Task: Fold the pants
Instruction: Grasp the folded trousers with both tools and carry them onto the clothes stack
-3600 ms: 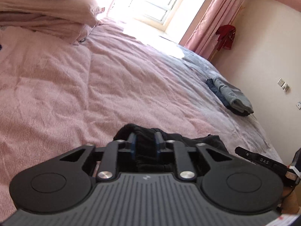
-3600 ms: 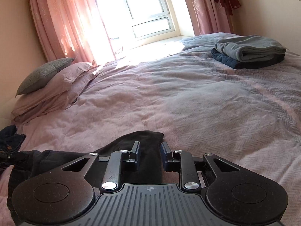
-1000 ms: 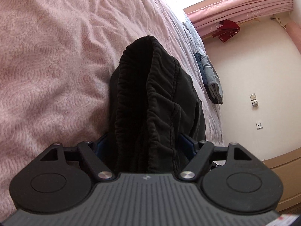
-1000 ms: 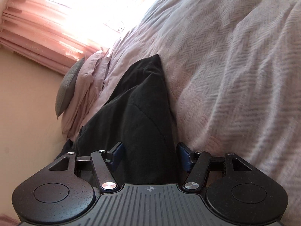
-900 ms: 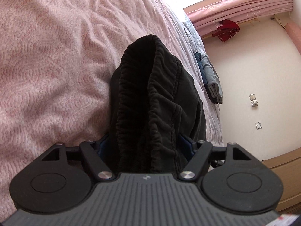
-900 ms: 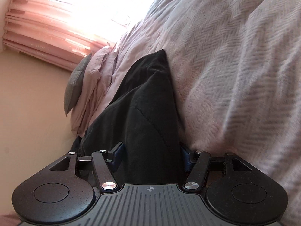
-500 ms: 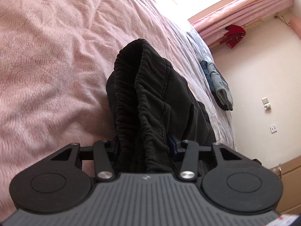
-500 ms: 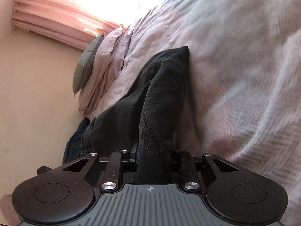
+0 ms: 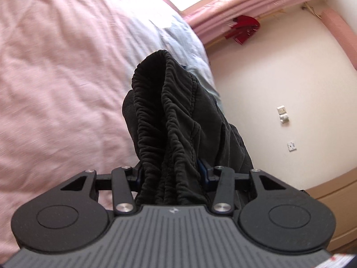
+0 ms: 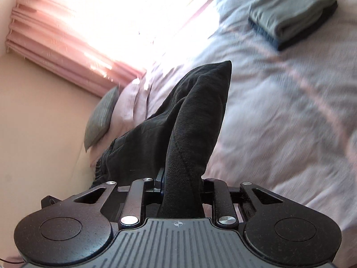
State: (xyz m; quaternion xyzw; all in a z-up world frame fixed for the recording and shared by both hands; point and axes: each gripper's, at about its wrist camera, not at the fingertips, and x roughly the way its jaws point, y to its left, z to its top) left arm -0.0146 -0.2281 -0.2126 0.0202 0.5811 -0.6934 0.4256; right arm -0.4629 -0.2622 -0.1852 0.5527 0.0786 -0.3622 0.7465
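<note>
The black pants (image 9: pixel 174 120) hang lifted above the pink bedspread (image 9: pixel 55 67). My left gripper (image 9: pixel 170 174) is shut on the gathered elastic waistband, which bunches up thickly between the fingers and stands up in front of the camera. My right gripper (image 10: pixel 181 187) is shut on the other end of the black pants (image 10: pixel 191 116), a smooth folded edge of cloth; the rest of the garment trails down to the left toward the waistband. The fingertips of both grippers are hidden by the cloth.
A folded stack of grey and dark blue clothes (image 10: pixel 292 15) lies on the bed at the far right. A grey pillow (image 10: pixel 100 120) and pink pillows sit near the pink curtains (image 10: pixel 55 51). A red garment (image 9: pixel 243 29) hangs by the wall; wall sockets (image 9: pixel 282 114) are right.
Both grippers went from wide around the pants on the bed to shut on them, then rose together, lifting the pants off the bedspread. The bed now looks farther away and blurred.
</note>
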